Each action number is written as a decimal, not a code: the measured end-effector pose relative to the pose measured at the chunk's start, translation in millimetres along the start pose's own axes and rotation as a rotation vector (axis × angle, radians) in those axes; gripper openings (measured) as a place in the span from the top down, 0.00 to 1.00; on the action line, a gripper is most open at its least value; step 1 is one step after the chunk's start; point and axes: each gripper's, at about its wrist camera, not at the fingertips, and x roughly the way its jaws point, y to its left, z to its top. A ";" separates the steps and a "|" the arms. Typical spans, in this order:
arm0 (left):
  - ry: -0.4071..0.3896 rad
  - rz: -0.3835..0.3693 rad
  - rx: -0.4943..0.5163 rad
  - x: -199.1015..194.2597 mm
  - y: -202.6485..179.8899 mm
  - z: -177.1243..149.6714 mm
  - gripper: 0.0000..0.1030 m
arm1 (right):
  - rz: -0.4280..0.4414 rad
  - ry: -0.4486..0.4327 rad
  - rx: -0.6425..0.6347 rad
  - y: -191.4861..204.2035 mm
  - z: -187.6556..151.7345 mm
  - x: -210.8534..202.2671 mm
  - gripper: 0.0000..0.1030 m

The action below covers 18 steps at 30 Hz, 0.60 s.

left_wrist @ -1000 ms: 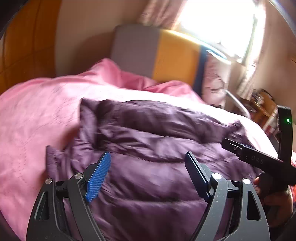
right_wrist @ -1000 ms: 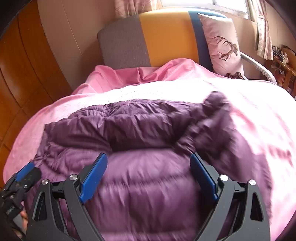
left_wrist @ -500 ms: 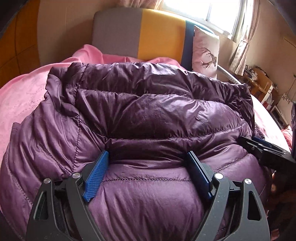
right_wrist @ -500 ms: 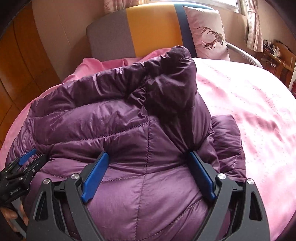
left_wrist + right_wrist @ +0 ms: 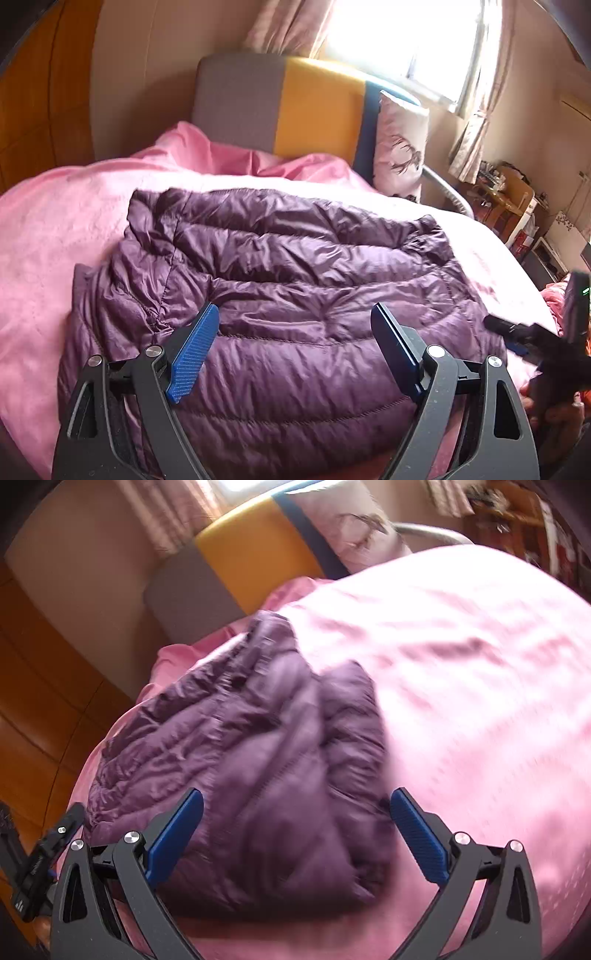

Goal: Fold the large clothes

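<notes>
A purple quilted down jacket lies folded on the pink bedspread. My left gripper is open and empty, held over the jacket's near edge. My right gripper is open and empty, over the jacket's right end. The right wrist view is blurred. The right gripper's body shows at the right edge of the left wrist view, and the left gripper's body shows at the lower left of the right wrist view.
A grey, yellow and blue headboard stands at the back with a deer-print pillow. A wooden wall is on the left. Cluttered furniture stands right of the bed under a bright window.
Both grippers have pulled back and up from the jacket, which now lies flatter. The right wrist view has tilted and swung to the right.
</notes>
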 end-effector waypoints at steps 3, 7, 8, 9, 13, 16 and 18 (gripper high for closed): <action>-0.012 0.004 0.036 -8.5 -8.1 -4.2 0.19 | 0.103 0.033 0.112 -19.4 -6.7 3.4 0.02; -0.007 -0.007 0.038 -12.9 -10.5 -8.4 0.19 | 0.195 0.036 0.162 -25.8 -6.2 8.3 0.02; -0.007 -0.010 0.032 -13.3 -9.6 -9.3 0.19 | 0.196 0.042 0.164 -25.4 -5.4 10.2 0.02; -0.007 -0.009 0.030 -14.2 -9.6 -10.1 0.19 | 0.195 0.044 0.162 -25.7 -4.4 11.0 0.02; -0.001 0.001 0.026 -11.9 -6.9 -11.6 0.19 | 0.200 0.059 0.144 -15.4 -2.0 18.4 0.02; 0.005 0.005 0.031 -10.6 -7.4 -13.7 0.19 | 0.203 0.061 0.141 -8.7 -0.3 25.0 0.03; 0.009 0.015 0.042 -9.1 -6.8 -14.7 0.19 | 0.193 0.061 0.139 -7.9 -1.0 26.8 0.20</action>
